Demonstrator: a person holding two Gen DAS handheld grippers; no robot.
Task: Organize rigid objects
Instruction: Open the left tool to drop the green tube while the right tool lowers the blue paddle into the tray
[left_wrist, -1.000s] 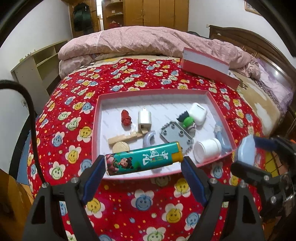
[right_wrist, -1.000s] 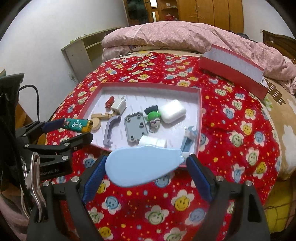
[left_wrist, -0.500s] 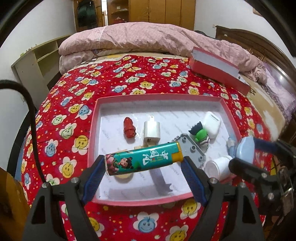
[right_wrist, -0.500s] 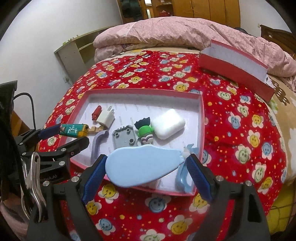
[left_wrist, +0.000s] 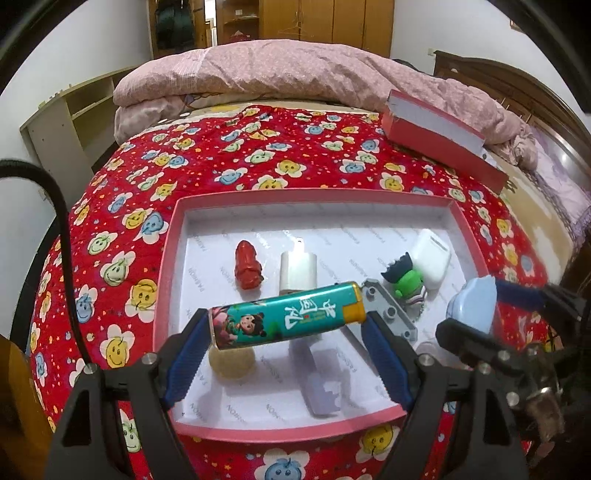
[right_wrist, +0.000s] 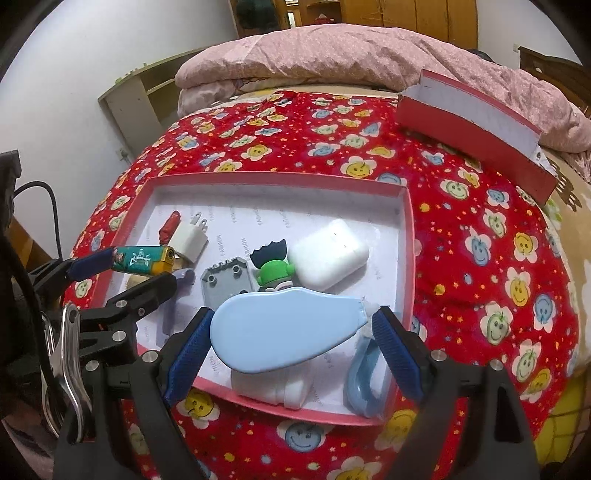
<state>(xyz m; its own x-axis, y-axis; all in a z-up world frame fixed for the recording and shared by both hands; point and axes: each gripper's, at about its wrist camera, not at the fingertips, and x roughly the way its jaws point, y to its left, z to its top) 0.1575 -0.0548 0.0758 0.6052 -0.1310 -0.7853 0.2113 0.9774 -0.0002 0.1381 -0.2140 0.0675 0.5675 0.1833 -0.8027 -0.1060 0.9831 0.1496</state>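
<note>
Left wrist view — left gripper (left_wrist: 286, 323) clamps lighter (left_wrist: 286, 320), right gripper (right_wrist: 291, 328) clamps blue paddle (right_wrist: 284, 334); both w/ tray (left_wrist: 314, 195) below — neither dropped yet.

Teal lighter (left_wrist: 286, 319), blue paddle (right_wrist: 284, 334), both aloft

A shallow tray (right_wrist: 406, 221) sits on the bedspread (right_wrist: 480, 229), with a box lid (right_wrist: 476, 122) behind it to the right, against the duvet (right_wrist: 369, 51). In the tray, the figurine (left_wrist: 248, 264) lies left of the charger plug (left_wrist: 298, 268), and the toy figure (right_wrist: 275, 271) sits between the plate (right_wrist: 226, 281) and the earbud case (right_wrist: 328, 254). The lighter (left_wrist: 288, 319) and the flat paddle (right_wrist: 284, 334) hang above the tray's near half, lighter to the left.
</note>
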